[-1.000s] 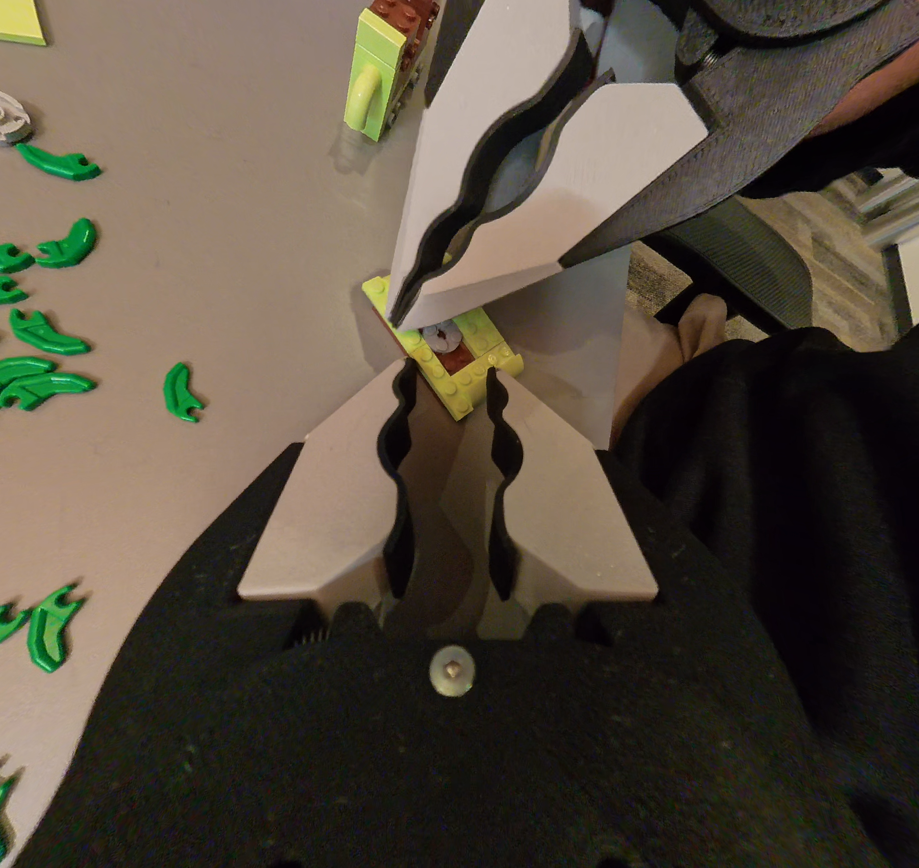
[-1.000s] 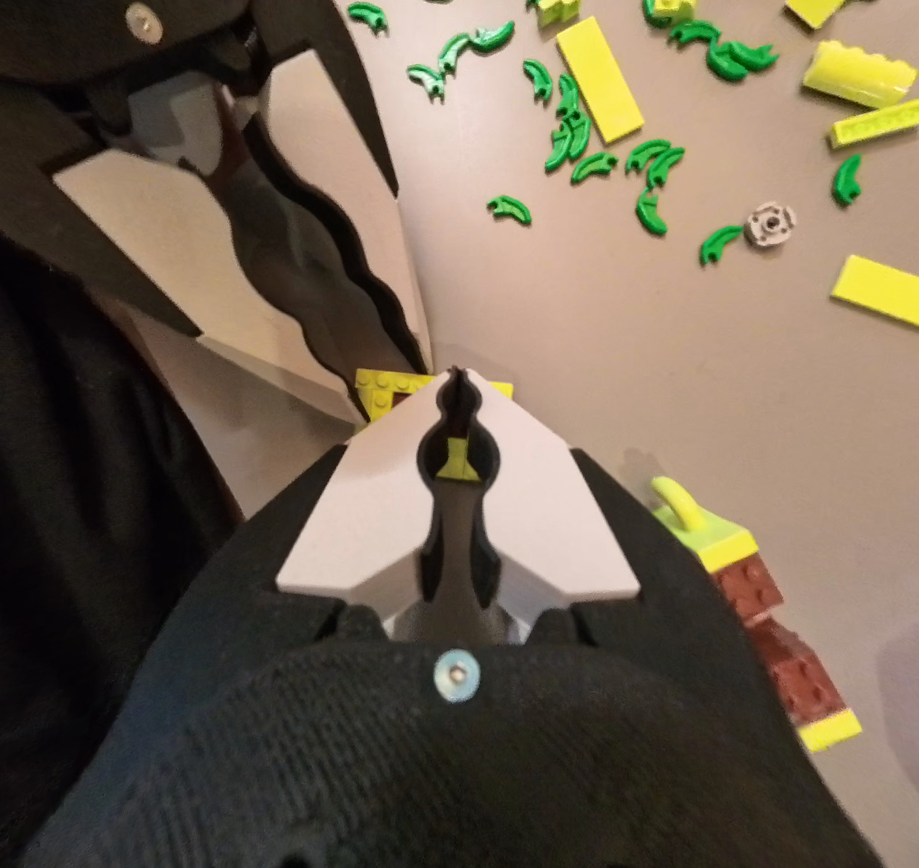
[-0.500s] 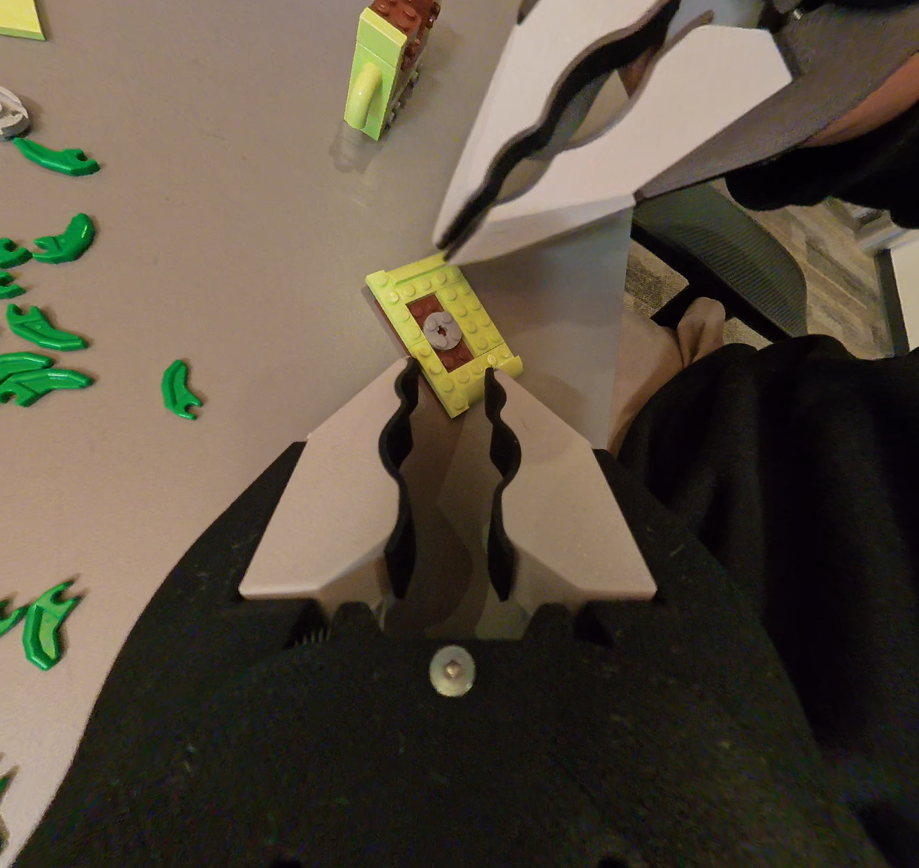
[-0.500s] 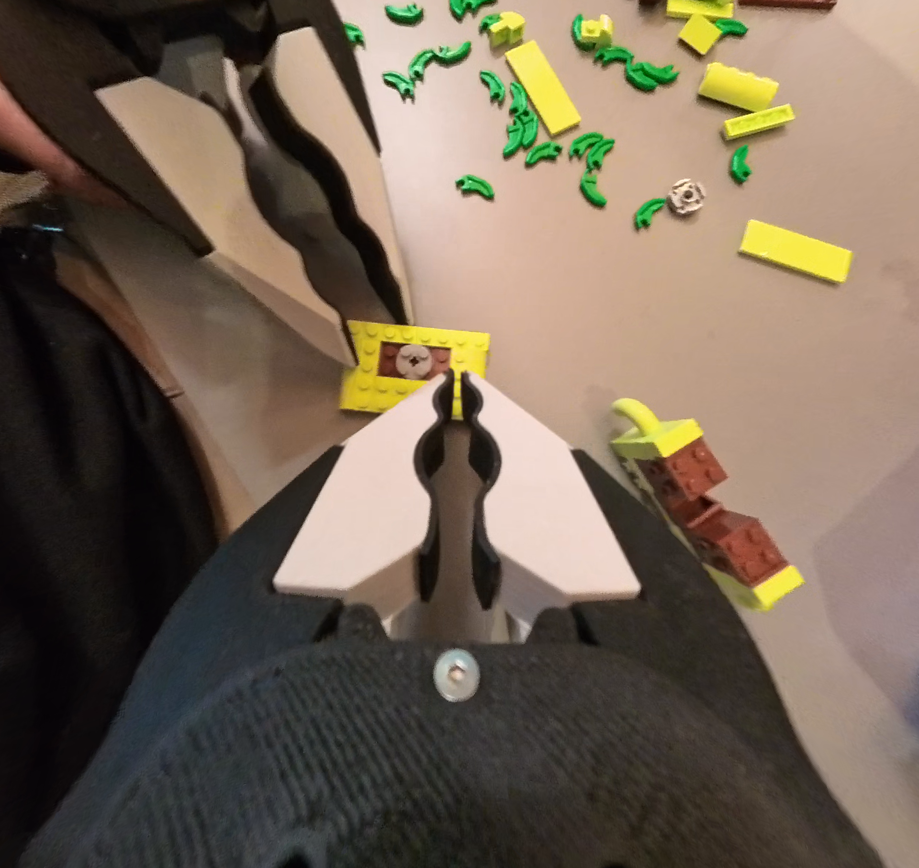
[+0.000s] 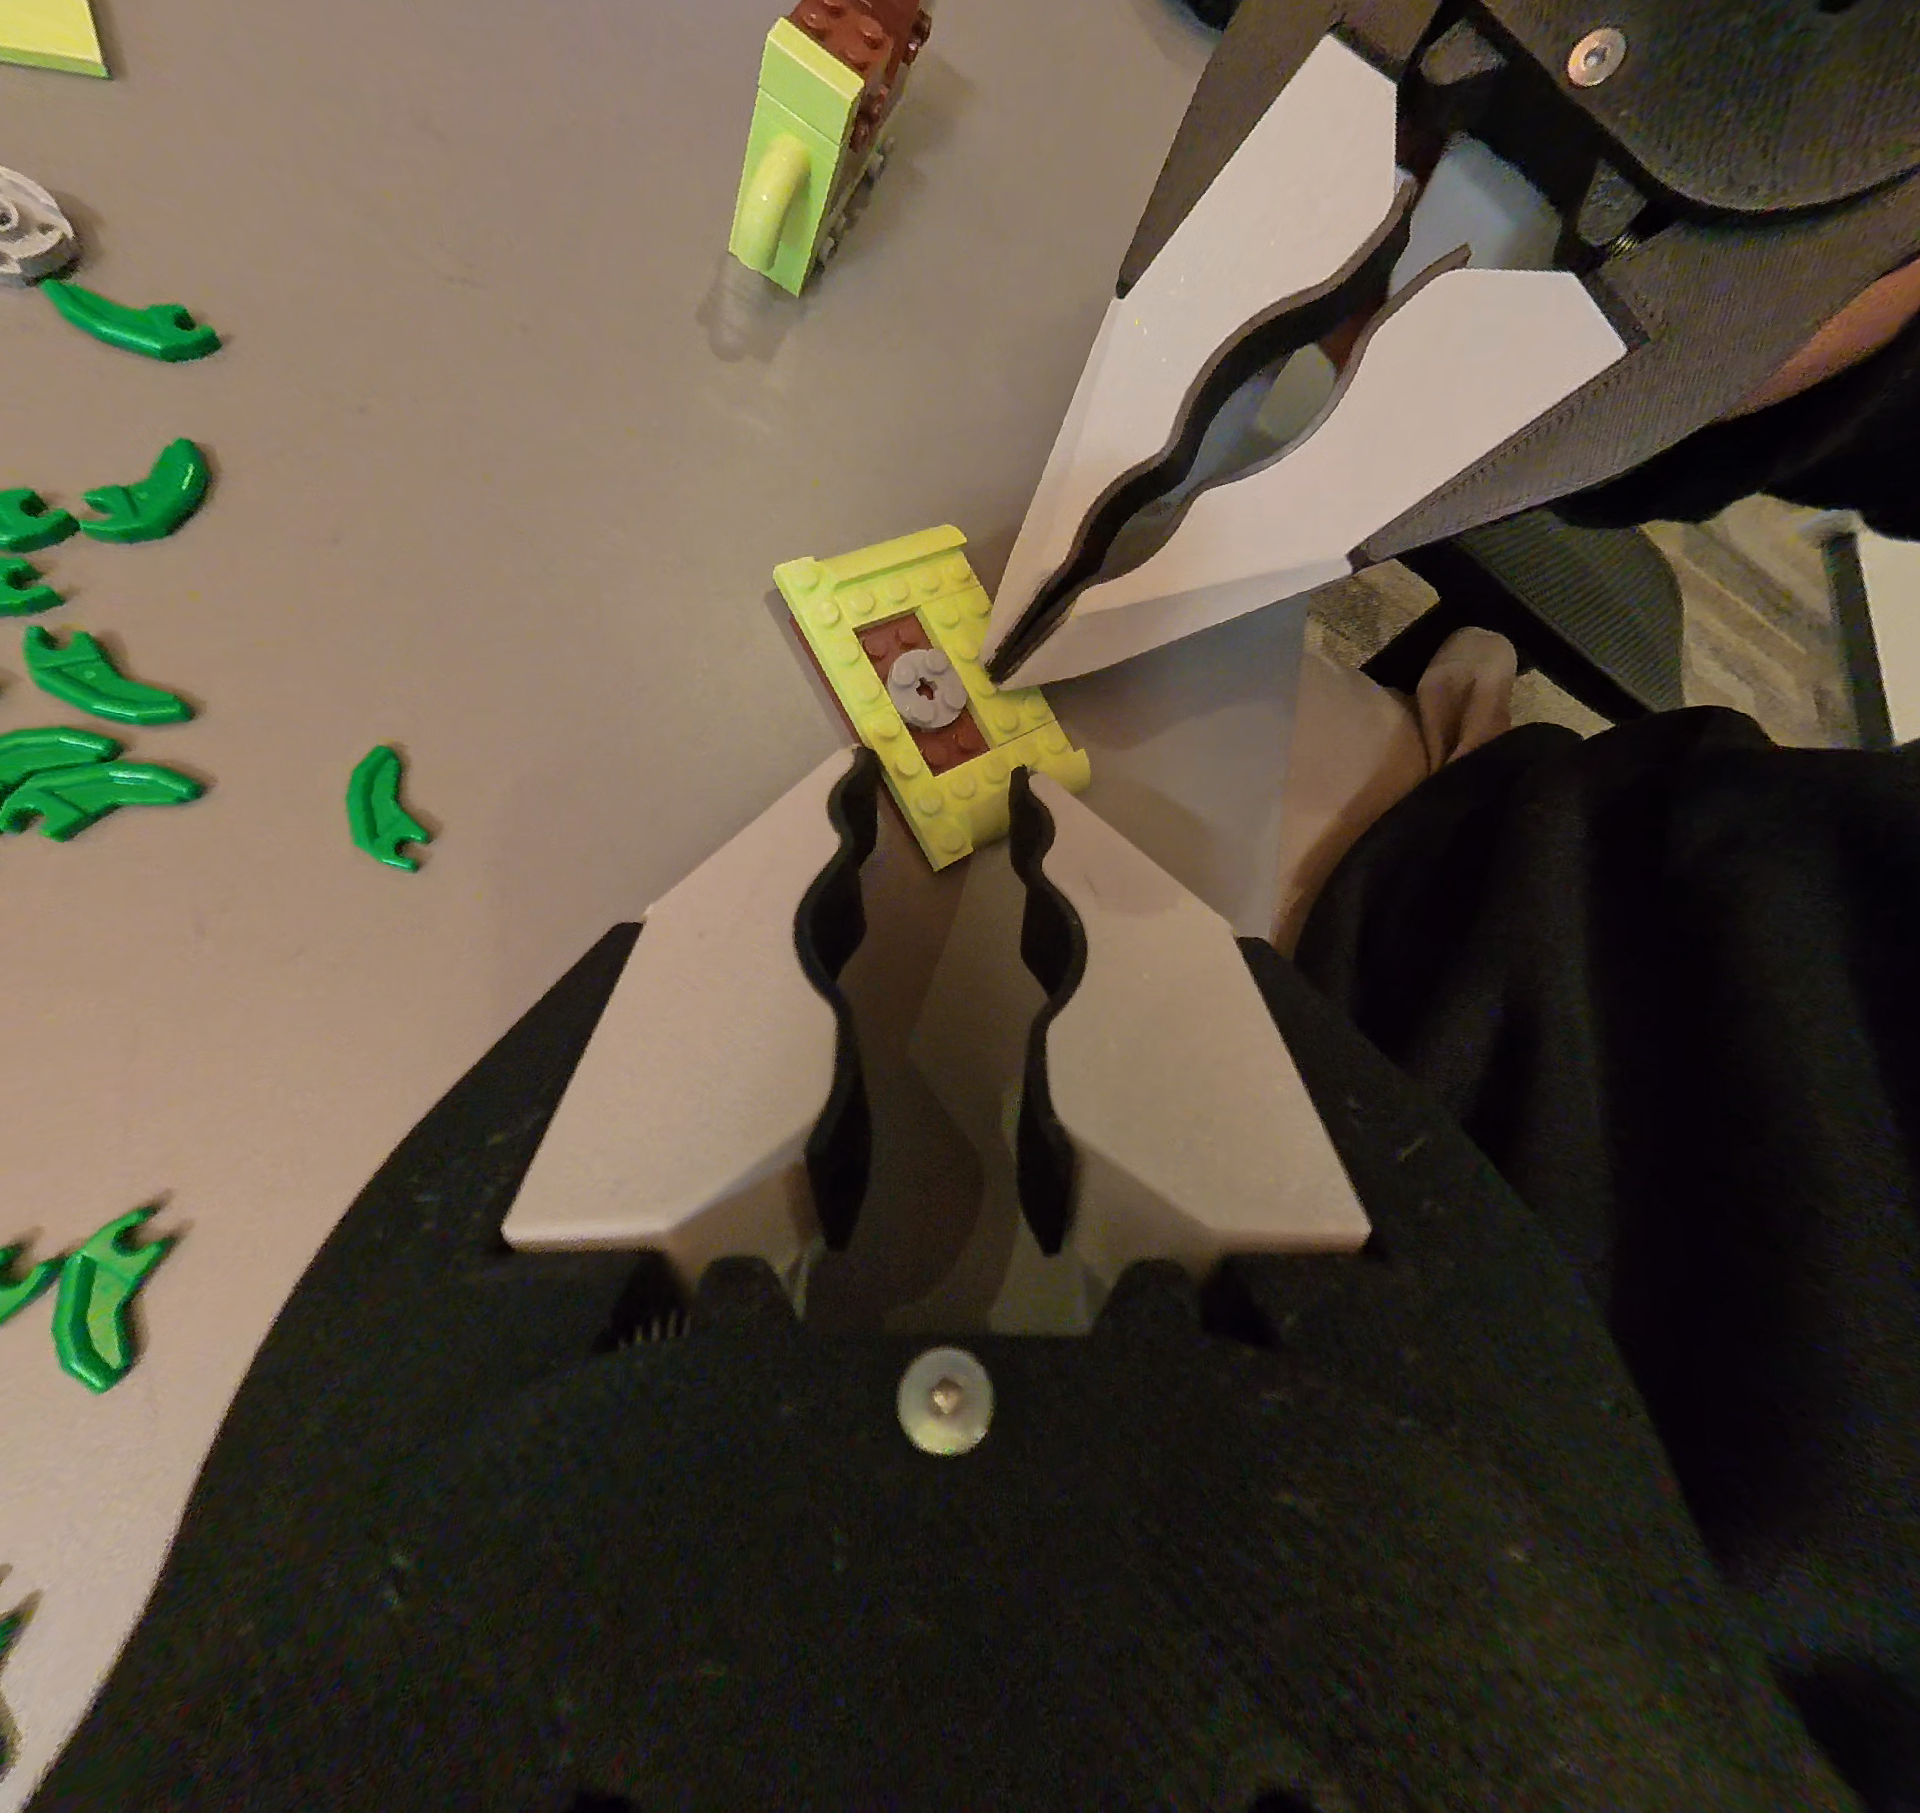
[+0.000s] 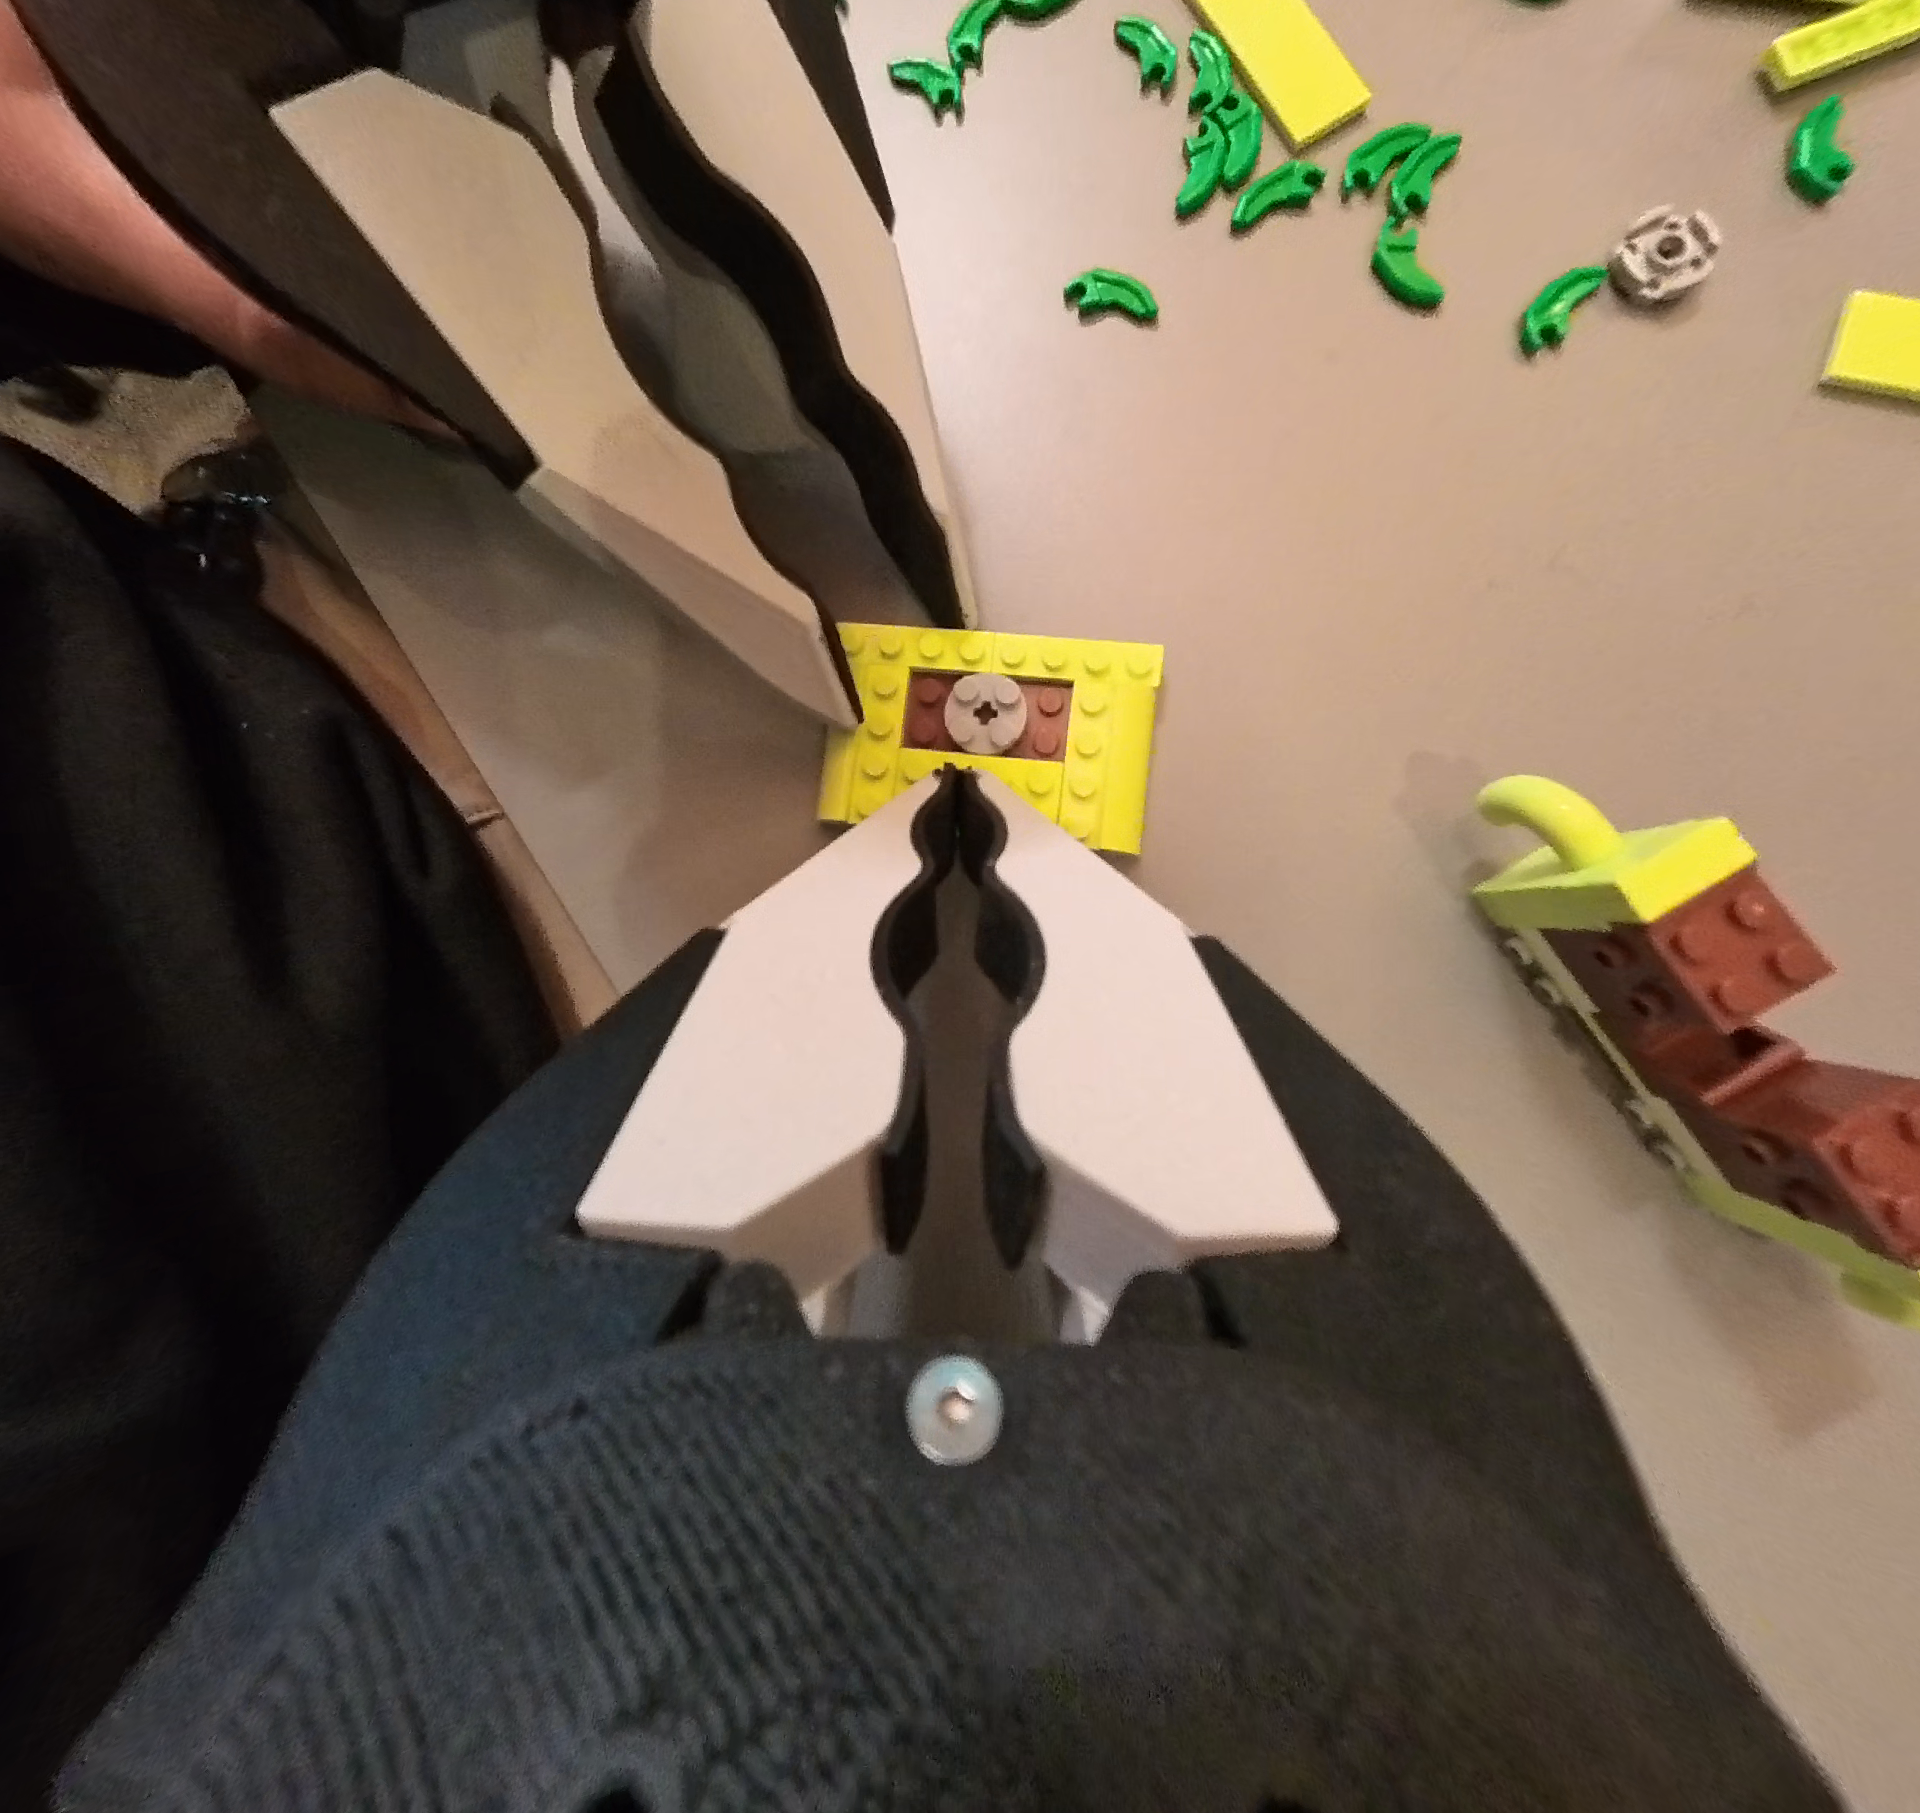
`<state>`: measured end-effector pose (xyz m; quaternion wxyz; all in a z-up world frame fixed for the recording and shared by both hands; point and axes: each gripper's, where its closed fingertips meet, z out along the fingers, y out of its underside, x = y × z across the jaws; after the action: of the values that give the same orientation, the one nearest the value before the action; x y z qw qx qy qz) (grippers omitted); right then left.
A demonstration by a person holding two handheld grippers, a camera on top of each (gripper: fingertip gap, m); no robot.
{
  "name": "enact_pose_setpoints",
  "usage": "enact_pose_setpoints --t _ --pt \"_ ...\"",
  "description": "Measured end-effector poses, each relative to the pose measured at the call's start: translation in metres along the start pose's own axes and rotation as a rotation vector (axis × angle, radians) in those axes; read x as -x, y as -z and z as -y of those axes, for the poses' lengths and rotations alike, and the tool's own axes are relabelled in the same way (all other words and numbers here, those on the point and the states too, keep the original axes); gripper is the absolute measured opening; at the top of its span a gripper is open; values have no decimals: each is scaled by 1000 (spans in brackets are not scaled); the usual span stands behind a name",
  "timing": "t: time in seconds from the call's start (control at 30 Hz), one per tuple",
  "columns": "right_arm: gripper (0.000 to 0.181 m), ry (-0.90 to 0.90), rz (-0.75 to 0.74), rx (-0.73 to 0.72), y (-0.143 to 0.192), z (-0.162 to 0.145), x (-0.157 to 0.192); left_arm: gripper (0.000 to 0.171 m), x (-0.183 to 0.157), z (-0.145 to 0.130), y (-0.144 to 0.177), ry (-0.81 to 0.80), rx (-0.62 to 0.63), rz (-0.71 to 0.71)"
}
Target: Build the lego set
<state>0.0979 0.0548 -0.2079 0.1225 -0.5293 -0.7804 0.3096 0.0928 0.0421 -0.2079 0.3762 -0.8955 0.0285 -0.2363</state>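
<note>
In the left wrist view, the left gripper [image 5: 932,787] stays spread around the near end of the flat lime-and-brown studded plate assembly [image 5: 928,690] on the grey table [image 5: 520,413]. In the right wrist view, the right gripper [image 6: 954,774], clenched and empty, has come back down to the assembly's edge after lifting away, so pressing seems to continue.

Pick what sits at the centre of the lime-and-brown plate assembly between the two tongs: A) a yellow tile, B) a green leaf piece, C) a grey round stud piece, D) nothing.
C: a grey round piece sits on the brown strip in the middle of the lime-framed plate assembly, seen also in the left wrist view.
</note>
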Motion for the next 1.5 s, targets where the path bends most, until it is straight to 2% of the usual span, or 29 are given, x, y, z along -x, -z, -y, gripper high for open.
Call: enact_pose_setpoints --t 0.17,0.33,0.37,0.5,0.57,0.7,0.93,1.07,1.17,1.3,1.5 --pt "0 11 0 62 0 -1 0 24 0 0 0 -4 1 4" --pt "0 150 -90 -49 2 4 -2 23 1 -1 2 5 -2 1" --pt "9 164 -120 -76 6 7 -4 23 2 -1 3 10 -4 3" --pt "16 154 -225 -141 19 9 -18 33 23 3 14 11 -37 92" --pt "24 114 -188 -121 16 0 -15 34 35 6 23 6 -66 150" --pt "46 110 -155 -111 6 -6 -12 40 27 9 27 -4 -110 98" --pt "46 116 -175 -123 -12 13 -12 40 43 23 46 -98 -220 268" --pt "46 106 -190 -128 -19 24 -16 40 48 27 53 -45 -272 251" --pt "53 56 -155 -134 -19 30 -14 40 48 28 55 -30 -286 239" --pt "54 52 -159 -243 -4 44 -20 43 45 26 51 -61 -259 241" --pt "50 -16 -246 -426 11 52 -50 47 36 19 40 -155 -181 248"
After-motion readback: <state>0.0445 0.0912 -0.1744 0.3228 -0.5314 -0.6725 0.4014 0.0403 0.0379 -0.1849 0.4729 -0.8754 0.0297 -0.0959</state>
